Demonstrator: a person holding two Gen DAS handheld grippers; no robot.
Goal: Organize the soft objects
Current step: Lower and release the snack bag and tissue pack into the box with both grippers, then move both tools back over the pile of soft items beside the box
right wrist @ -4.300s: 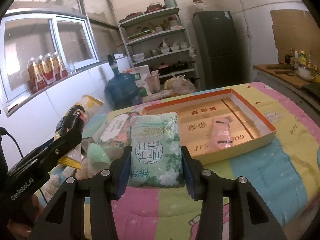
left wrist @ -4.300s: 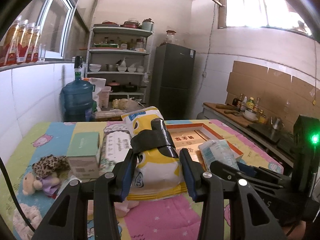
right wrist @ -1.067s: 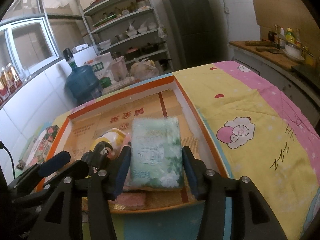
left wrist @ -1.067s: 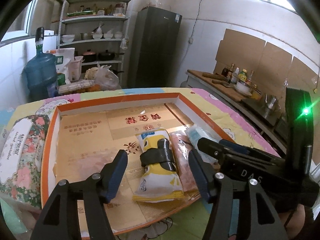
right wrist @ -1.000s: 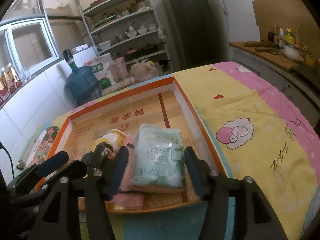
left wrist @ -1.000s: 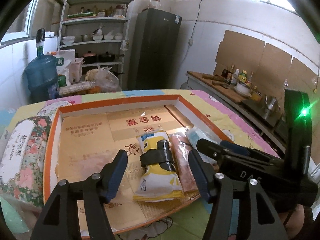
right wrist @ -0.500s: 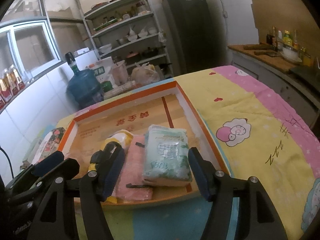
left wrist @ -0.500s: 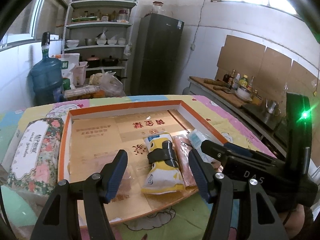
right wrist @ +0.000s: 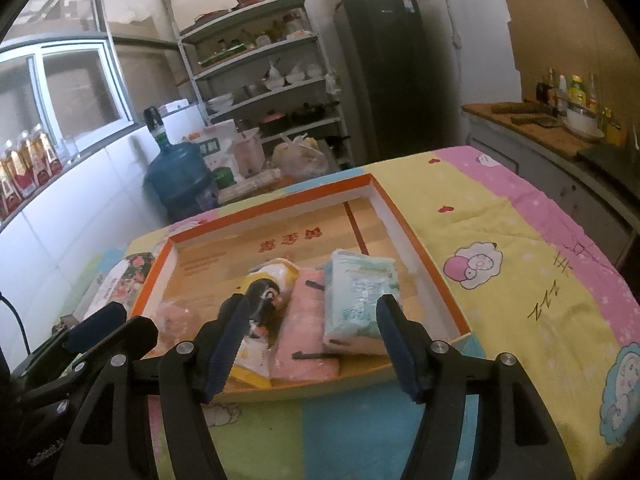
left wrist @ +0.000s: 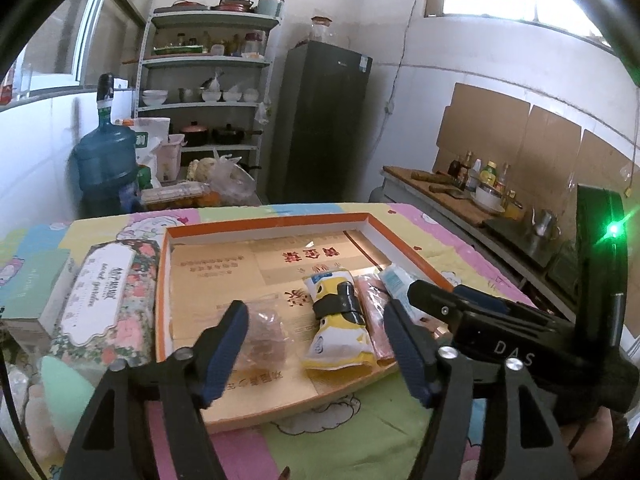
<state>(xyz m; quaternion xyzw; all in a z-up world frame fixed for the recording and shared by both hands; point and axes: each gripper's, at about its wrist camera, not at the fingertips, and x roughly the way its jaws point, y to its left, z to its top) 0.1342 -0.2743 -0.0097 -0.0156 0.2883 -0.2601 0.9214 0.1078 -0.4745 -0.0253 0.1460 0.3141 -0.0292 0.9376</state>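
An orange-rimmed cardboard tray (left wrist: 256,227) (right wrist: 280,203) lies on the colourful cloth. In it lie a yellow penguin pack (left wrist: 336,328) (right wrist: 266,298), a pink pack (left wrist: 370,312) (right wrist: 306,320), a green-white tissue pack (right wrist: 358,298) (left wrist: 394,278) and a clear bag of brown stuff (left wrist: 264,334). My left gripper (left wrist: 316,350) is open and empty, just in front of the tray's near edge. My right gripper (right wrist: 310,342) is open and empty, over the near edge in front of the tissue pack.
A floral tissue pack (left wrist: 108,300) and a green box (left wrist: 28,292) lie left of the tray, with a mint soft object (left wrist: 66,392) near the left corner. A water jug (left wrist: 104,164), shelves (left wrist: 208,80) and a fridge (left wrist: 320,120) stand behind.
Both grippers let go of their packs, the yellow one and the tissue one, left them in the tray, opened wide and drew back toward the near edge.
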